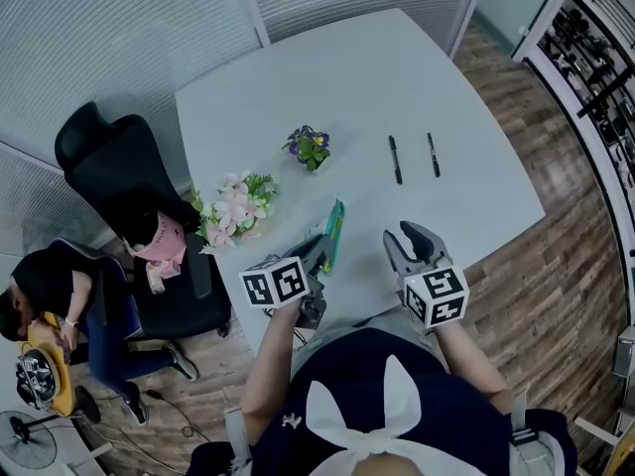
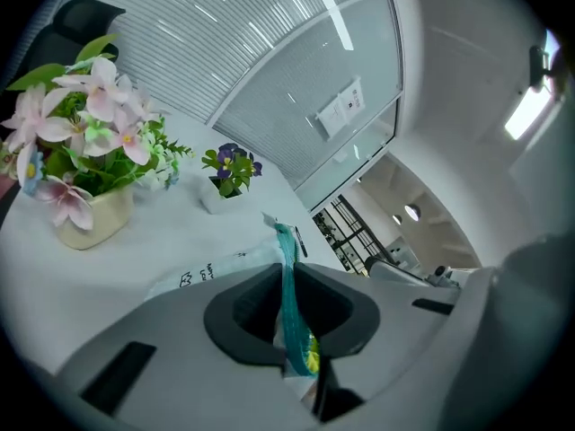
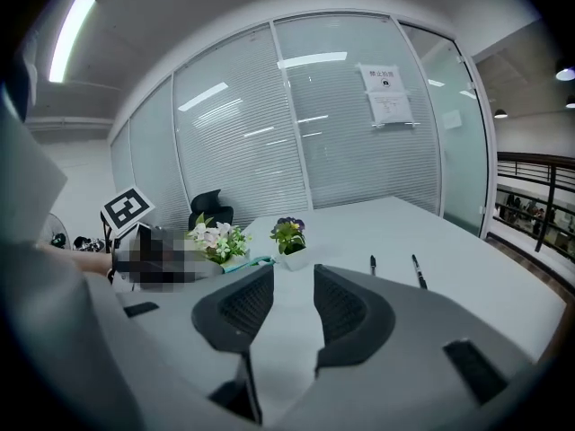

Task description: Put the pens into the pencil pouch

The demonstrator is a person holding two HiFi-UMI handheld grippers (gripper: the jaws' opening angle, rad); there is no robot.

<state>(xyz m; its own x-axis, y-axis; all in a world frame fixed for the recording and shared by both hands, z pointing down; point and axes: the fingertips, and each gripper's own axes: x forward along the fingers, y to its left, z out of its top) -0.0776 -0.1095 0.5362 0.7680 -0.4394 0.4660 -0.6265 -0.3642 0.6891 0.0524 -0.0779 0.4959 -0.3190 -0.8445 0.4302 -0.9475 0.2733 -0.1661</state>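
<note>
We see the left gripper with fingers nipped narrow on the pencil pouch at its teal zipper edge, near the table edge, 7 o'clock from the two pens; right gripper fingers wide, empty. We judge pouch soft, floppy; pens light, stiff, roll-prone, so take each mid-barrel.

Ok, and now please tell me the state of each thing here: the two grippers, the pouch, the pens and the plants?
Pencil pouch: gripped by its teal edge.
Left gripper: shut on the pouch.
Right gripper: open, empty.
Left pen: lying on the table, outside the pouch.
Right pen: lying beside it, not touching.
Pink flower pot: upright.
Purple flower pot: upright.
</note>
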